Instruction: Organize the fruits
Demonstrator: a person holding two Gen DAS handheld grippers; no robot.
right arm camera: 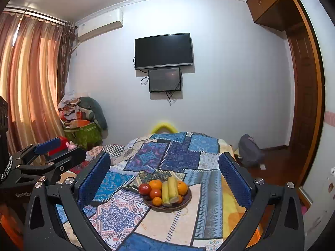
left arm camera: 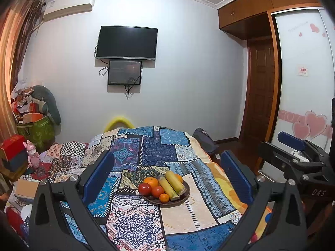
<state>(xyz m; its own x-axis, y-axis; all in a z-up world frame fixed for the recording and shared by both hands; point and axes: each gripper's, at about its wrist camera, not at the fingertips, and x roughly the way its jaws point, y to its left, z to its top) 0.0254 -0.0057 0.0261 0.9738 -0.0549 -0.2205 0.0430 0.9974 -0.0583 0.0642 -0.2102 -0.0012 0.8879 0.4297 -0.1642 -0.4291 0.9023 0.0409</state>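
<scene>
A brown plate (left arm camera: 185, 196) (right arm camera: 187, 201) sits on a patchwork cloth, heaped with fruit. It holds two red tomatoes (left arm camera: 144, 188) (right arm camera: 145, 188), a large orange (left arm camera: 151, 182) (right arm camera: 155, 184), a second orange (right arm camera: 182, 187), a small mandarin (left arm camera: 164, 198) (right arm camera: 157, 201) and two yellow-green stalks (left arm camera: 171, 185) (right arm camera: 169, 189). My left gripper (left arm camera: 167, 155) is open, its blue pads framing the plate from short of it. The right gripper (right arm camera: 164, 156) is open too, at a similar distance. Neither touches anything.
The patchwork cloth (left arm camera: 150, 146) covers a bed-like surface running toward the far wall. Boxes, a green bag (left arm camera: 39, 131) and a pink toy crowd the left side. A dark backpack (right arm camera: 250, 151) lies on the floor at right, near the wooden door and wardrobe.
</scene>
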